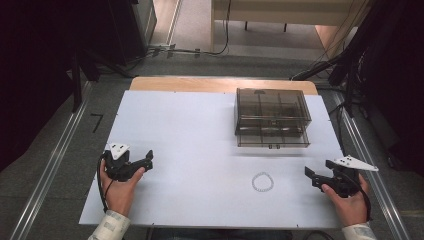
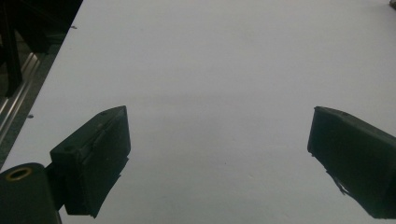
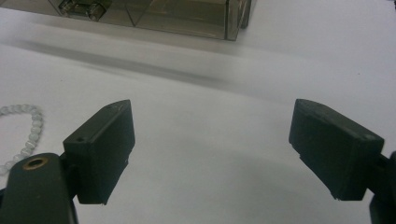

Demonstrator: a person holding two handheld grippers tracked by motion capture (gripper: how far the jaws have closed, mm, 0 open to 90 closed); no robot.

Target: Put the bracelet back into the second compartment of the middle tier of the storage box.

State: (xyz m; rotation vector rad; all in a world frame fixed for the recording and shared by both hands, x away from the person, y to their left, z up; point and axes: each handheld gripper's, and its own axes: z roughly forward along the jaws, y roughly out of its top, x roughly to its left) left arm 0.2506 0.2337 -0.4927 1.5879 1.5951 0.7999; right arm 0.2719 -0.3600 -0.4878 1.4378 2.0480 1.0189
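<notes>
Fingers on both grippers are standing spread wide, with nothing but bare white worktop [image 1: 200,135] between them. The right gripper [image 1: 311,175] is resting at the worktop's near right edge and the left gripper [image 1: 148,157] at its near left edge, each held low in a hand. A bead bracelet [image 1: 263,182] is lying flat as a small closed ring on the worktop, to the left of the right gripper and near it, while the left gripper is sitting well apart from it across the sheet. So the right hand is the nearer one, and any reach for the beads would probably be going sideways toward the middle. Being a ring, the bracelet has no marked long axis, so the approach angle likely matters little.

Behind the bracelet, toward the far right of the worktop, a smoky clear compartment box [image 1: 272,118] is standing with its latch side facing the person.

In the right gripper view, the bracelet [image 3: 25,128] is cut off at the left edge beside one of the fingers [image 3: 105,149], and the box [image 3: 154,14] is cropped at the top. Whether its lid is latched, and what its compartments hold, is hard to make out through the tinted walls.
</notes>
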